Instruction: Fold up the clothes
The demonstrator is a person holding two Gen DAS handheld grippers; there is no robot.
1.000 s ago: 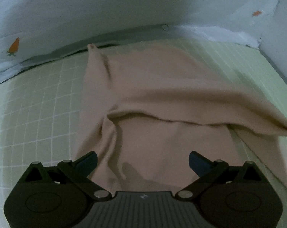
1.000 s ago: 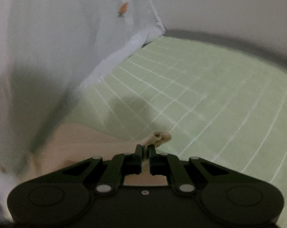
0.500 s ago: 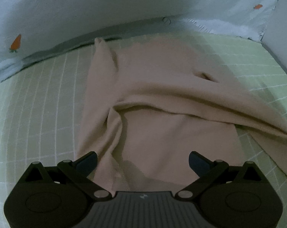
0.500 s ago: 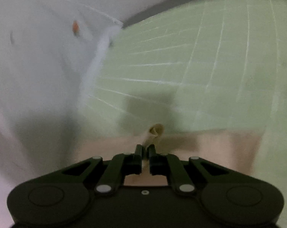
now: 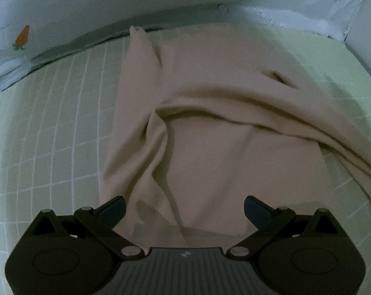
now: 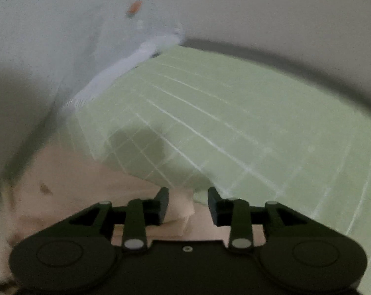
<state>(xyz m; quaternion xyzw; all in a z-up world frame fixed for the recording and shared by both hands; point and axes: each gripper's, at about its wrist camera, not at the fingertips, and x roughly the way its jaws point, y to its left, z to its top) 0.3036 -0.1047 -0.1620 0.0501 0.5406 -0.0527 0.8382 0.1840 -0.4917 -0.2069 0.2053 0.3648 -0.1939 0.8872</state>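
Observation:
A beige garment lies on the green checked sheet, partly folded over itself, with a creased fold across its middle. My left gripper is open and empty, its fingers wide apart just above the garment's near edge. In the right wrist view my right gripper is open, its jaws parted. A corner of the beige garment lies loose between and under the fingers, with more cloth spreading to the left.
A white cloth with orange carrot prints lines the far edge of the bed and shows at the left of the right wrist view. A pale wall stands behind. Green sheet stretches to the right.
My right gripper was shut on the garment's corner and has opened, letting the cloth go. The right view has swung. My left gripper stays open and has shifted slightly over the garment.

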